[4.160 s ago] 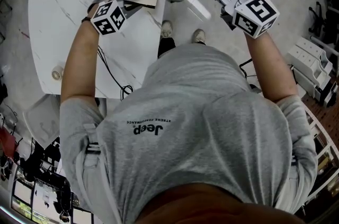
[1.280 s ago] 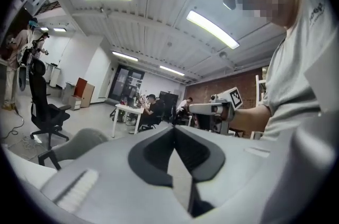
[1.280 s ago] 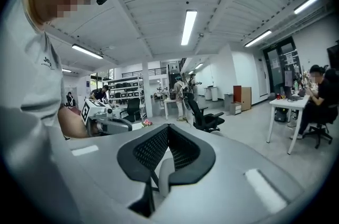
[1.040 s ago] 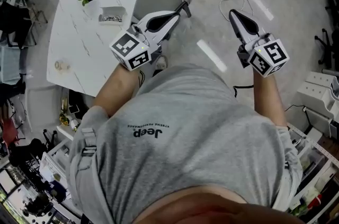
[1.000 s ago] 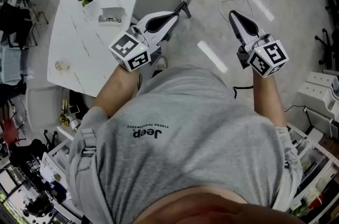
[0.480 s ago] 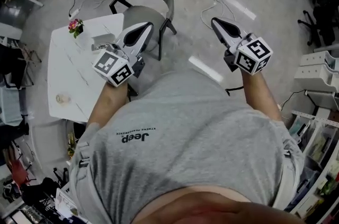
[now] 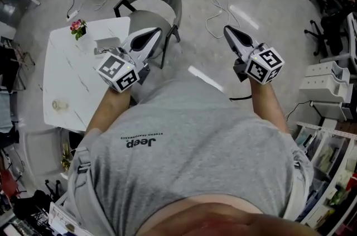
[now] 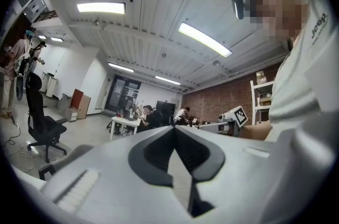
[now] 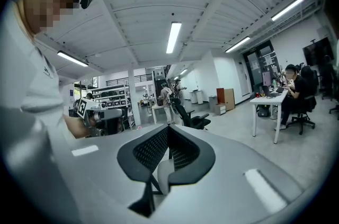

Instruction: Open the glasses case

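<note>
White table [image 7: 72,81], open glasses case [image 7: 107,43] atop

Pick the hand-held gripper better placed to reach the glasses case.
Left, probably: the left hand-held gripper sits nearest the glasses case on the table; the right hand-held gripper is over floor, farther off.

1. Head view: we're perched right above the person [image 7: 189,162], staring steeply down. The left gripper [image 7: 158,33] and right gripper [image 7: 227,30] reach ahead, with the white table [image 7: 67,90] far below on the left.
2. Left gripper view: tucked close behind its own jaws, facing level across the office, ceiling lights [image 8: 204,39] above, the person near at the right edge.
3. Right gripper view: same tight seat, also level, the person near at the left edge.
4. Shared ground: the left gripper view catches the right gripper's marker cube [image 8: 238,116], and the right gripper view catches the left gripper's marker cube [image 9: 82,107]. The head view takes in both.
</note>
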{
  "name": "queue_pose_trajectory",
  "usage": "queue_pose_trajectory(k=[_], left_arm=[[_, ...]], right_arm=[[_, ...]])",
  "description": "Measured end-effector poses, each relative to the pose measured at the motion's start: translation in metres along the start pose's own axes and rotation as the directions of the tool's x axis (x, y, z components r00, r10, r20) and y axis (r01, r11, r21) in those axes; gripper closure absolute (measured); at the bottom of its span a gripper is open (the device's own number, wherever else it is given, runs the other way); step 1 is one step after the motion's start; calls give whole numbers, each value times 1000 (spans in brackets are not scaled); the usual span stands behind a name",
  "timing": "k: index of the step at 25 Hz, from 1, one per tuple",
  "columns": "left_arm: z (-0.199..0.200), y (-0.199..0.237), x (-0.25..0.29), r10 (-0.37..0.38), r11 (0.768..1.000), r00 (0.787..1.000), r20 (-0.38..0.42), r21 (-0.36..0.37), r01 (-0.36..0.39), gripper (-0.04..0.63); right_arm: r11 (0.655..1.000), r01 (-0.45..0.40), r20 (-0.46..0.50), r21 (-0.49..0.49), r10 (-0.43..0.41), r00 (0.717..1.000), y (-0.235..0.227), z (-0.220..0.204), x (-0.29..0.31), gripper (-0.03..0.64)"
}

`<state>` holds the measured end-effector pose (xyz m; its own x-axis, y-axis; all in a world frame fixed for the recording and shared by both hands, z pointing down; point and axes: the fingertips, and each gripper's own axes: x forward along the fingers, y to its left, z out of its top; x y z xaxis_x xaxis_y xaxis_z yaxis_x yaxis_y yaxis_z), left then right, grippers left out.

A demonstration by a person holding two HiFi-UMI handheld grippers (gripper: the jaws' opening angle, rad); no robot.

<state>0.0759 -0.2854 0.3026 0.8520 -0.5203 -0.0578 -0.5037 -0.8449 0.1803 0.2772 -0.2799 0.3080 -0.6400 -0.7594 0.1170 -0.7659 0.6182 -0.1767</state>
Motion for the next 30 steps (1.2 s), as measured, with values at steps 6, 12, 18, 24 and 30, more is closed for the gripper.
queue_pose_trajectory(k=[6, 12, 18, 24, 30], left_arm=[[-5, -6, -1, -6, 1000, 1000, 4, -6, 6, 540], [-4, -5, 0, 0, 1000, 1000, 17, -10, 0, 540], [-4, -5, 2, -4, 1000, 1000, 25, -15, 4, 540], [-3, -2, 3, -3, 1000, 1000, 24, -11, 3, 540], [-2, 1, 4, 1, 1000, 1000, 21, -12, -1, 540]], right_arm=[[1000, 2, -18, -8, -2, 1000, 0, -5, -3, 615], [1000, 4, -27, -26, -5, 1000, -3, -3, -3, 615], [999, 10, -31, -30, -11, 999, -6, -3, -4, 614], [998, 15, -41, -58, -18, 999, -9, -3, 0, 615], [997, 7, -45, -72, -10, 999, -10, -2, 4, 615]])
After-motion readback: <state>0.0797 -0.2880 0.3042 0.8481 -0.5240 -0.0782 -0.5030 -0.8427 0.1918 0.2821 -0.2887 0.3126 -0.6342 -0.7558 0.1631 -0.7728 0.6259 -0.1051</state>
